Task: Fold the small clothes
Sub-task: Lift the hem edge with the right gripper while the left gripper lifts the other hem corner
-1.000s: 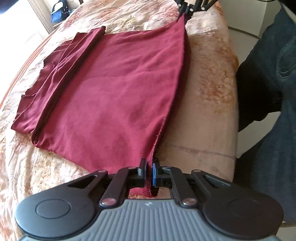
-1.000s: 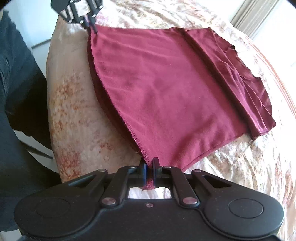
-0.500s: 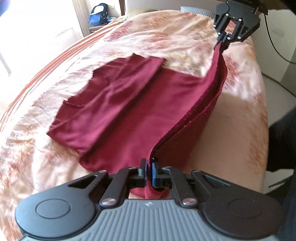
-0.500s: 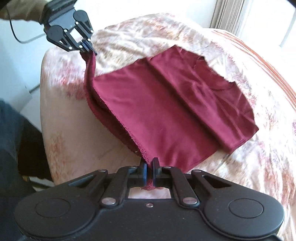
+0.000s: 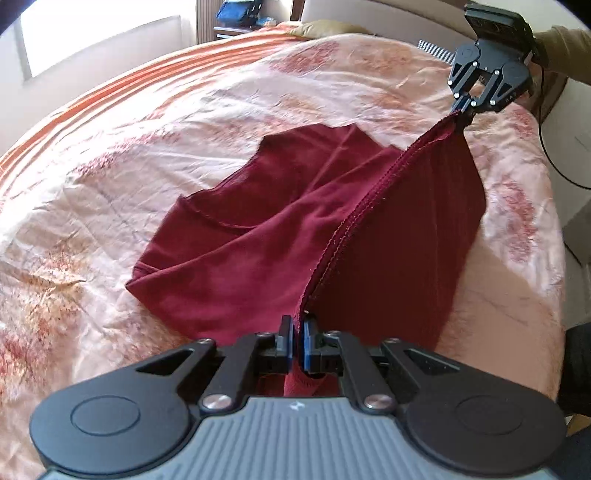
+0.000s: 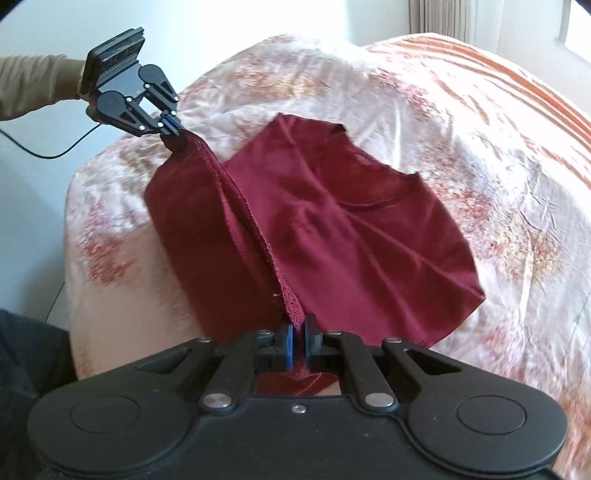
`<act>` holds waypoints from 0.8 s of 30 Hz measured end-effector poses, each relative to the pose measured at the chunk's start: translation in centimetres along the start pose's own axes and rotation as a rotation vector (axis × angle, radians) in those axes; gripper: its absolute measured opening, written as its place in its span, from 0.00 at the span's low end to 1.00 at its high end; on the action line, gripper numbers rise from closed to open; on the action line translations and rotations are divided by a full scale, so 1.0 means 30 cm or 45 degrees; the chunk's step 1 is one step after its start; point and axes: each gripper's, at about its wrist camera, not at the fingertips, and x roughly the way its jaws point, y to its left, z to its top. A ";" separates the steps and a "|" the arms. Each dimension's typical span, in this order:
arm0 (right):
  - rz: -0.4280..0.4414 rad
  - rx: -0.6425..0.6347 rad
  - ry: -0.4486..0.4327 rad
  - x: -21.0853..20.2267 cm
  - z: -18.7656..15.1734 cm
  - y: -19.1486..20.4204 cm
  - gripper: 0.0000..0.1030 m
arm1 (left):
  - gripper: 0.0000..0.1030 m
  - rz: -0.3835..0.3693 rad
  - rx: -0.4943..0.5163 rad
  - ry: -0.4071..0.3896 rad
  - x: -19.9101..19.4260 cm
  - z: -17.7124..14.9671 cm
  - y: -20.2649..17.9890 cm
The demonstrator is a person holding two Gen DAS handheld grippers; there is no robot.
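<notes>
A dark red garment [image 5: 258, 236] lies on the bed, its neckline and shoulders flat at the far side. Its hemmed bottom edge [image 5: 354, 225] is raised in a taut line between both grippers, folding over toward the neckline. My left gripper [image 5: 297, 328] is shut on one hem corner at the bottom of the left wrist view; the same gripper [image 6: 173, 127] appears at the upper left of the right wrist view. My right gripper [image 6: 297, 328] is shut on the other hem corner, and the right gripper [image 5: 466, 110] shows at the left wrist view's upper right. The garment [image 6: 351, 229] bulges below the hem.
The bed carries a cream and orange floral cover [image 5: 110, 192] with orange stripes along its far edge [image 6: 517, 81]. A dark bag [image 5: 240, 11] sits on furniture beyond the bed. A black cable [image 6: 48, 151] trails from the left gripper. A person's sleeve [image 5: 565, 48] holds the right gripper.
Both grippers have carried the hem up off the bed's near edge and across toward the neckline. The flat garment now folds over itself, and more of the bed shows.
</notes>
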 end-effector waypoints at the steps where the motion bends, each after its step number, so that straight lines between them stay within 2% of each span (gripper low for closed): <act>1: 0.004 0.003 0.005 0.020 0.016 -0.034 0.05 | 0.05 0.002 0.001 0.009 0.022 0.009 0.029; 7: 0.025 0.033 0.039 0.146 0.114 -0.230 0.05 | 0.05 0.050 -0.022 0.010 0.133 0.064 0.208; 13: -0.002 0.059 0.053 0.240 0.198 -0.402 0.05 | 0.05 0.083 -0.057 -0.012 0.216 0.122 0.361; 18: -0.020 0.063 0.068 0.277 0.248 -0.498 0.05 | 0.05 0.097 -0.064 -0.030 0.248 0.177 0.428; 24: -0.026 0.077 0.092 0.338 0.264 -0.558 0.05 | 0.05 0.120 -0.074 0.011 0.314 0.187 0.455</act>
